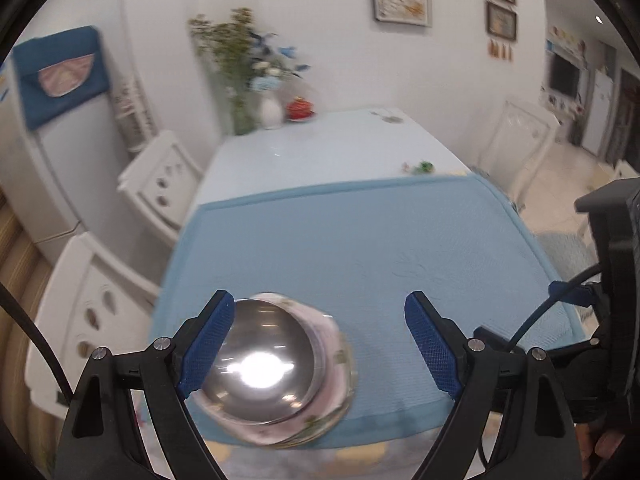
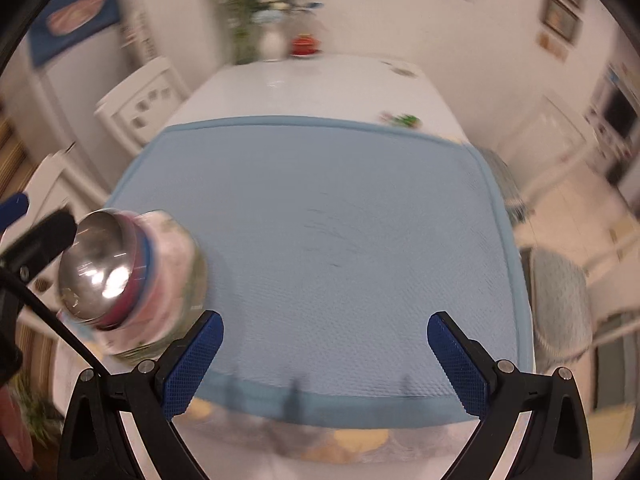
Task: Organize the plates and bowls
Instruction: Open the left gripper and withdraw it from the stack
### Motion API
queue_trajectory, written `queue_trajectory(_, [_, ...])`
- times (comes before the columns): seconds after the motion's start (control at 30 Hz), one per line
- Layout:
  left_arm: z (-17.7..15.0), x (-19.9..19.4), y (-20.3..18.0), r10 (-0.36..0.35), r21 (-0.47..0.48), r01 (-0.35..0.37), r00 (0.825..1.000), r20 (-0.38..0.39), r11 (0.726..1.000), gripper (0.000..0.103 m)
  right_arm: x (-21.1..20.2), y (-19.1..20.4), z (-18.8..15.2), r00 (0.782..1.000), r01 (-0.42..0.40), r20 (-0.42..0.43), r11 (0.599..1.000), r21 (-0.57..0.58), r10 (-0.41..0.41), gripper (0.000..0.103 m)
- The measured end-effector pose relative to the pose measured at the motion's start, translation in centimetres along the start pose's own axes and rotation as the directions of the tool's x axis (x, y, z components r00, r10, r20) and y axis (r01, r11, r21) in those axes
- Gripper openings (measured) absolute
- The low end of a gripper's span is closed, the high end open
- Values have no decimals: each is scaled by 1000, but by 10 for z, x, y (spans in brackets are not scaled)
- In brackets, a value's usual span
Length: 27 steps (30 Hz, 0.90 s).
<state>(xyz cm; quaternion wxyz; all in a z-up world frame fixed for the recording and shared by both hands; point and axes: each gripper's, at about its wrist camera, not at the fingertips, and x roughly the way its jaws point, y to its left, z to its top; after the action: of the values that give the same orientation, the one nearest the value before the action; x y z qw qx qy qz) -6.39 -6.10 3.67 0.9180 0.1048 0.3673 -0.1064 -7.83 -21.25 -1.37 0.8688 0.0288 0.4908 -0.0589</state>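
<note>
The stack (image 1: 276,368) of bowl and plates sits at the mat's (image 1: 380,248) near left corner, close against the left gripper's (image 1: 320,344) left finger (both grippers (image 2: 324,364) spread, grasping nothing).

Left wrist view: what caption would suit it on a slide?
Open hand-held gripper over a steel bowl stacked on plates on a blue mat.
</note>
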Motion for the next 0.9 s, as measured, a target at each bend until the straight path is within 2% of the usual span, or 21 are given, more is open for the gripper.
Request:
queue_trajectory(0.1, [-4, 31, -29, -20, -1, 20, 995, -94, 1000, 86, 26, -43, -14, 996, 72, -48, 994, 82, -69, 102])
queue_trajectory(0.17, [-9, 50, -47, -40, -5, 40, 991, -130, 999, 86, 40, -69, -25, 993, 90, -88, 986, 142, -78, 102])
queue_trajectory(0.3, [-19, 79, -80, -51, 54, 63, 978, -202, 997, 86, 49, -105, -40, 989, 106, -121, 972, 211, -81, 102])
queue_trajectory(0.47, [-28, 94, -104, -66, 51, 82, 962, -266, 995, 86, 50, -111, -45, 989, 102, -123, 977, 189, -79, 102])
queue_trajectory(0.73, [-28, 86, -102, -9, 30, 17, 969, -247, 999, 86, 44, -100, -41, 994, 71, -94, 989, 127, -59, 101])
queue_trajectory(0.9, [-34, 92, -105, -2, 30, 10, 962, -272, 1000, 86, 47, -100, -39, 994, 55, -102, 991, 118, -43, 102])
